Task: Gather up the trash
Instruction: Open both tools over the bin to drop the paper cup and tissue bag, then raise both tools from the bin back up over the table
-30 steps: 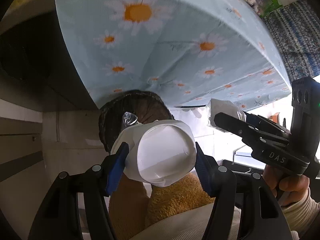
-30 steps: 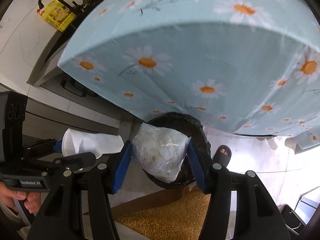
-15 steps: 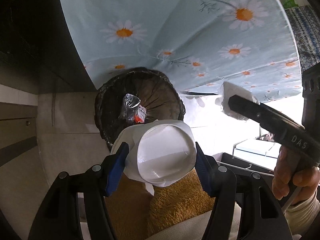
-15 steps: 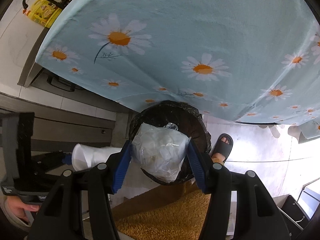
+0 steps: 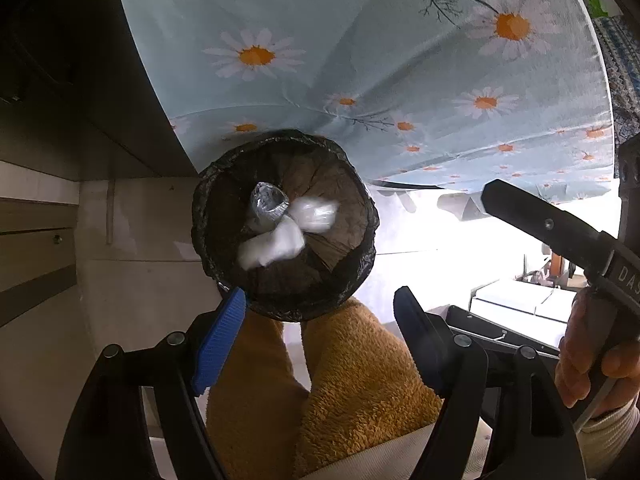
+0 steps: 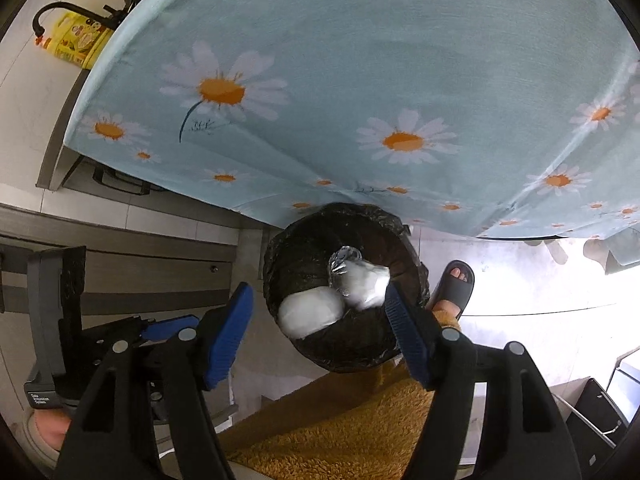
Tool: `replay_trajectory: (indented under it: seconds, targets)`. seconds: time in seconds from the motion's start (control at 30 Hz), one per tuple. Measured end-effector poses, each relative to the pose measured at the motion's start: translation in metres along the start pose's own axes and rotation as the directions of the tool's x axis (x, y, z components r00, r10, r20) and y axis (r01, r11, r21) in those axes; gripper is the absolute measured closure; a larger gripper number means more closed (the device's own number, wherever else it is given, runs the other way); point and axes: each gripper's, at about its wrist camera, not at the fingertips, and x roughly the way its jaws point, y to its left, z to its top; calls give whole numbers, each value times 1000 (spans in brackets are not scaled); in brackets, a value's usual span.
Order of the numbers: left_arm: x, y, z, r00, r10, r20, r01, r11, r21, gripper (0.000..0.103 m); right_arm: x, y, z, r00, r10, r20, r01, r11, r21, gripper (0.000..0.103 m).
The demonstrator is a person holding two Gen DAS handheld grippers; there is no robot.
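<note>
Opening over the round black-lined trash bin (image 5: 284,224) at mid-frame, left tool (image 5: 320,312) and right tool (image 6: 316,320) hold nothing; white paper cup (image 5: 272,246) and clear plastic bag (image 6: 366,282) lie inside, directly below.

The bin (image 5: 224,216) wears a black plastic liner, crinkled and faintly glossy. Inside lie a white foam-like cup (image 5: 272,246), matt, a clear shiny plastic bag (image 5: 314,212) and a crumpled glossy wrapper (image 5: 268,200). The tablecloth (image 5: 360,60) is smooth printed cloth. Fuzzy mustard fleece (image 5: 360,380) covers the person's legs.
</note>
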Motion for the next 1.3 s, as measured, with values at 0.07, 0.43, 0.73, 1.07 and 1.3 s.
replay_trajectory:
  seconds: [0.07, 0.43, 0.73, 1.07, 1.3]
  targets:
    - [-2, 0, 1, 1000, 1, 5, -1, 1000, 0, 29, -4, 0, 1, 1000, -2, 7, 2, 1000, 3, 35]
    - [-19, -5, -1, 999, 3, 40, -4, 1000, 20, 29, -19, 3, -2, 999, -5, 42, 4, 1000, 9, 35]
    - [-43, -16, 1, 996, -1, 92, -4, 999, 53, 29, -41, 5, -6, 996, -12, 90, 11, 1000, 11, 35]
    - [-81, -31, 5, 984, -20, 175, 2, 994, 105, 29, -71, 9, -11, 988, -28, 152, 26, 1000, 14, 35]
    - [-113, -49, 11, 968, -46, 249, 3, 986, 170, 29, -98, 14, -11, 975, -41, 219, 39, 999, 14, 35]
